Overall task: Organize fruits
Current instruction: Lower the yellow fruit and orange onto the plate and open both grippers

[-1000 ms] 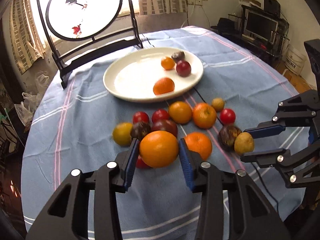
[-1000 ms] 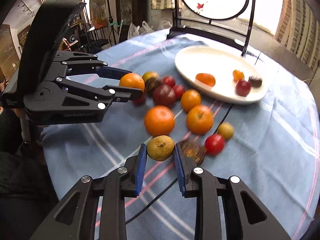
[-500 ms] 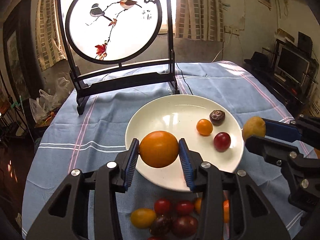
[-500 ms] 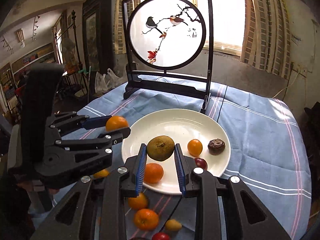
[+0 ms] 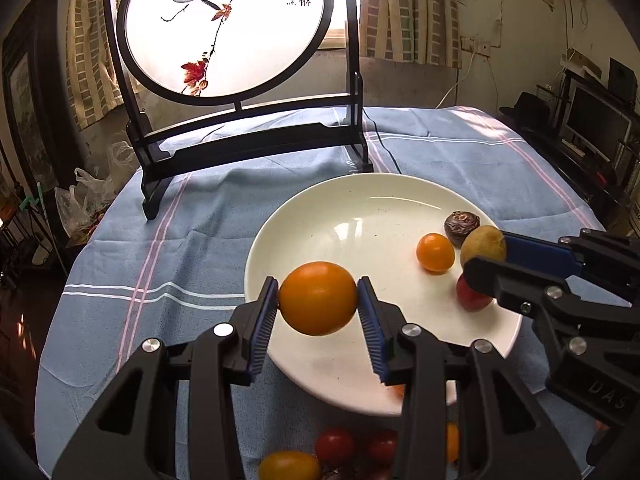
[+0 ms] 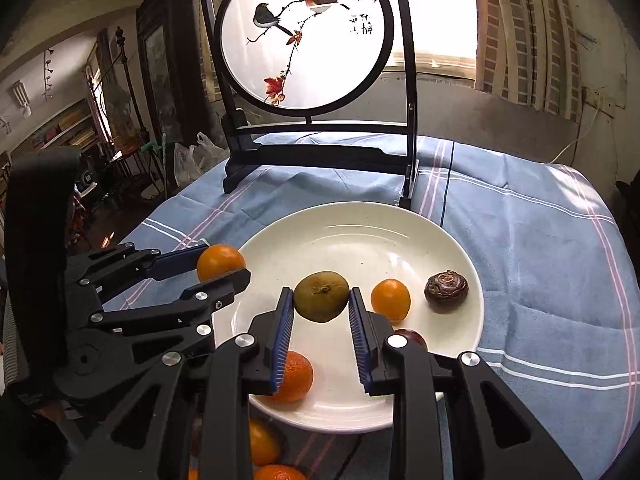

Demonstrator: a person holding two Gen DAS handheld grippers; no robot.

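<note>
My left gripper (image 5: 318, 305) is shut on a big orange (image 5: 318, 304) and holds it above the near left rim of the white plate (image 5: 360, 216). My right gripper (image 6: 321, 300) is shut on a greenish-brown fruit (image 6: 321, 296) above the plate's (image 6: 352, 232) middle. On the plate lie a small orange (image 6: 390, 299), a dark wrinkled fruit (image 6: 446, 291), a mandarin (image 6: 296, 376) and a red fruit (image 5: 472, 300), partly hidden by the fingers. The right gripper also shows in the left wrist view (image 5: 486, 260), and the left gripper in the right wrist view (image 6: 222, 266).
Loose fruits (image 5: 336, 446) lie on the blue tablecloth (image 5: 192, 240) in front of the plate: red, yellow and orange ones (image 6: 262, 442). A black-framed round bird screen (image 5: 228, 28) stands behind the plate. A cable (image 5: 384, 148) runs along the cloth.
Both grippers have lifted their fruits off the cloth and carried them forward over the plate. The loose fruit pile has dropped to the bottom of both views.
</note>
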